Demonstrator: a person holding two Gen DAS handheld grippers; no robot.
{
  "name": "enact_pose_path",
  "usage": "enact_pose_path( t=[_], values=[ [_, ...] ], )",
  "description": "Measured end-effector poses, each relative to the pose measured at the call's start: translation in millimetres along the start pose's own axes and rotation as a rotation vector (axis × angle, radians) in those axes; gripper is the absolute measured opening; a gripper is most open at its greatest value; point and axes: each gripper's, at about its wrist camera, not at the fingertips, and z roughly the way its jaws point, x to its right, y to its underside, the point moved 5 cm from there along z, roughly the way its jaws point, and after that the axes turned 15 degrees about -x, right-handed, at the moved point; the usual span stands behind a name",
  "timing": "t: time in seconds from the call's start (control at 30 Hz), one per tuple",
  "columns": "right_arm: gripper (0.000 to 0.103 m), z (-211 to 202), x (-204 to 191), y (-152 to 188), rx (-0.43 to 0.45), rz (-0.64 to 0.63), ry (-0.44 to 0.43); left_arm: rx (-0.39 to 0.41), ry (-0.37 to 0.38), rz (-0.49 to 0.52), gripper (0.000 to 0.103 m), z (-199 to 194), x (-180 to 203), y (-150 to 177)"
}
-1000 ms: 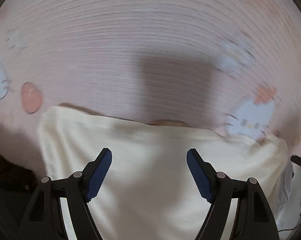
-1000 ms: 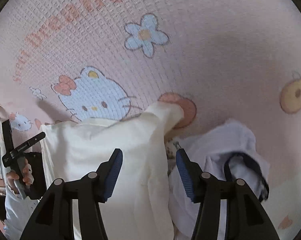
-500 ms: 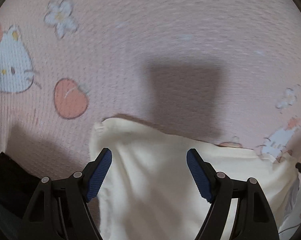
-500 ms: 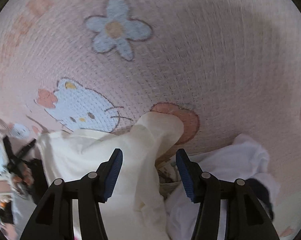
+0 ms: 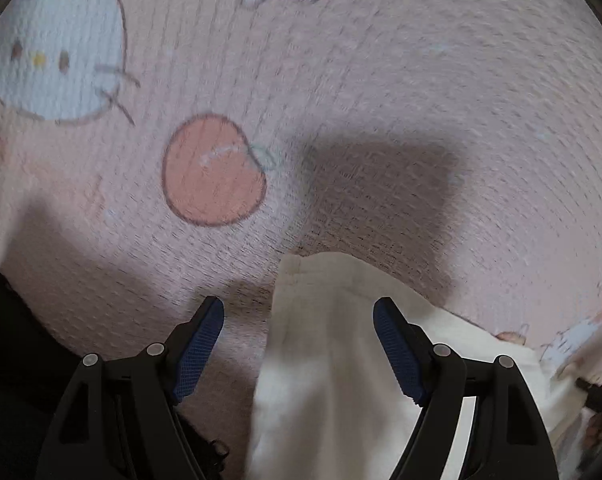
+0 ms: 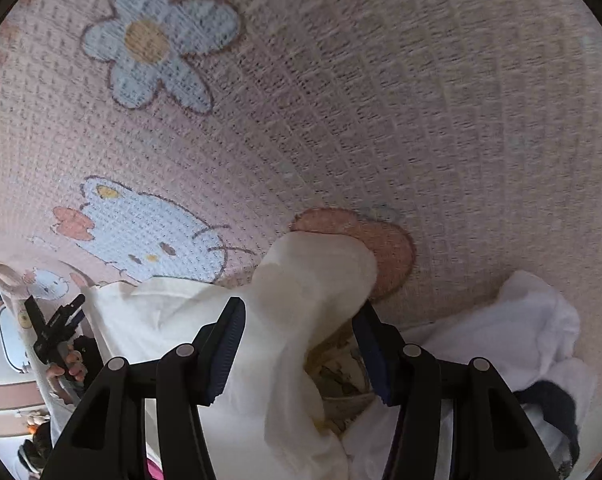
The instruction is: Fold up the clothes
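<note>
A cream garment (image 5: 341, 380) lies on a pink waffle-textured blanket (image 5: 381, 80) printed with cat faces, flowers and peaches.

In the left wrist view, the left gripper (image 5: 299, 344) points steeply down over the garment's corner. Its 2 blue-padded jaws stand spread wide and pinch nothing: the cloth's corner lies below and between them, nearer the right-hand pad, while the left-hand pad hangs over bare blanket. A peach print (image 5: 215, 170) sits on the blanket beyond the corner, apart from it, and a large cat-face print (image 5: 53, 48) fills the upper left. A dark cloth (image 5: 17, 360) lies at the lower left edge of this view; what it is cannot be told.

In the right wrist view, the right gripper (image 6: 299, 344) also points downward with its jaws apart. A rounded end of the cream garment (image 6: 313, 280) rises between the pads, and neither pad visibly presses on it. That end overlaps the edge of another peach print (image 6: 389, 256). A white garment with dark trim (image 6: 521, 340) lies crumpled just beside the cream one, toward the right. A blue flower print (image 6: 157, 40) sits at the upper left. At the left edge, the person's hand (image 6: 67, 364) holds the other gripper at the far end of the cream garment.
</note>
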Motion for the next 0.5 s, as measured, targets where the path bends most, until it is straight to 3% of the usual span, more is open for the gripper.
enact_pose_path(
  t=[0.07,0.17,0.23,0.3,0.37,0.4,0.5],
  values=[
    [0.055,4,-5,-2,-0.006,-0.019,0.005,-0.002,0.004,0.037,0.072,6,6,0],
    [0.055,10,-8,-5,-0.001,-0.019,0.002,0.018,-0.091,0.112,0.055,15,23,4],
    [0.054,13,-9,-7,0.012,-0.010,0.003,0.025,-0.095,0.127,0.047,15,27,5],
    [0.039,16,-10,-8,0.025,-0.009,0.013,0.026,-0.068,0.121,0.026,14,27,4],
    [0.014,19,-12,-8,0.029,-0.032,0.040,0.024,-0.038,0.113,0.012,11,24,6],
    [0.008,19,-14,-7,0.037,-0.048,0.054,0.023,-0.022,0.109,0.008,10,22,6],
    [0.006,12,-24,-1,0.096,-0.119,0.086,0.063,-0.036,0.115,0.007,1,21,8]
  ],
)
